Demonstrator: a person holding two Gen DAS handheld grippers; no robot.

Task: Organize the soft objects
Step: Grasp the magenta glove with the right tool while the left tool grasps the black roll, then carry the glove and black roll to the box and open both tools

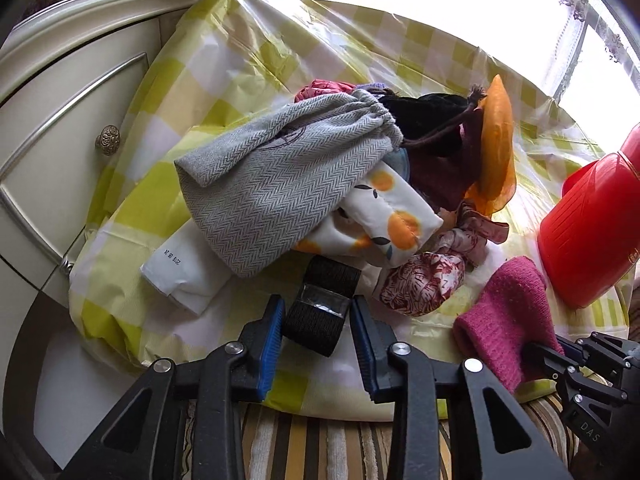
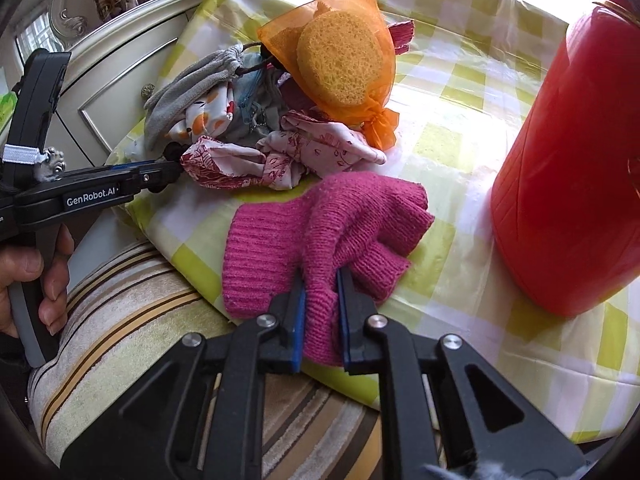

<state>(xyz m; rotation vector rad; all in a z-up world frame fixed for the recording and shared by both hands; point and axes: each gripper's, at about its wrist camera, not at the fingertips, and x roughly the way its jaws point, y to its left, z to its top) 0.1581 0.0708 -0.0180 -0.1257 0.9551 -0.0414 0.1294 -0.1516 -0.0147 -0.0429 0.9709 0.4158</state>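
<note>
**Both tongs at the near table edge, soft pile behind**

Nearest, over a striped cushion (image 2: 132,300) at the table's front edge, the right gripper (image 2: 320,296) has its blue pads pinched tight on a fold of the pink knit glove (image 2: 320,232). The glove lies flat on the yellow-checked tablecloth (image 2: 460,152), its cuff hanging just past the edge.

To its left, the left gripper (image 1: 318,316) stands partly closed around a black elastic band roll (image 1: 320,304) — the roll sits between the pads, and whether they press on it cannot be told. A hand (image 2: 28,284) grips its handle.

Just beyond lies a red-patterned cloth (image 1: 424,284), knotted and crumpled, touching the glove's far side. Left of it a white packet (image 1: 188,268) lies near the table's left edge, partly under a grey herringbone drawstring bag (image 1: 276,184) that rests on an orange-print pouch (image 1: 384,216). Behind these, an orange mesh bag (image 2: 340,60) holding a yellow sponge leans on the pile.

On the right a red plastic container (image 2: 572,168) stands close to the glove — open cloth lies between and behind them. A cream cabinet (image 1: 68,120) hems the table's left side.
</note>
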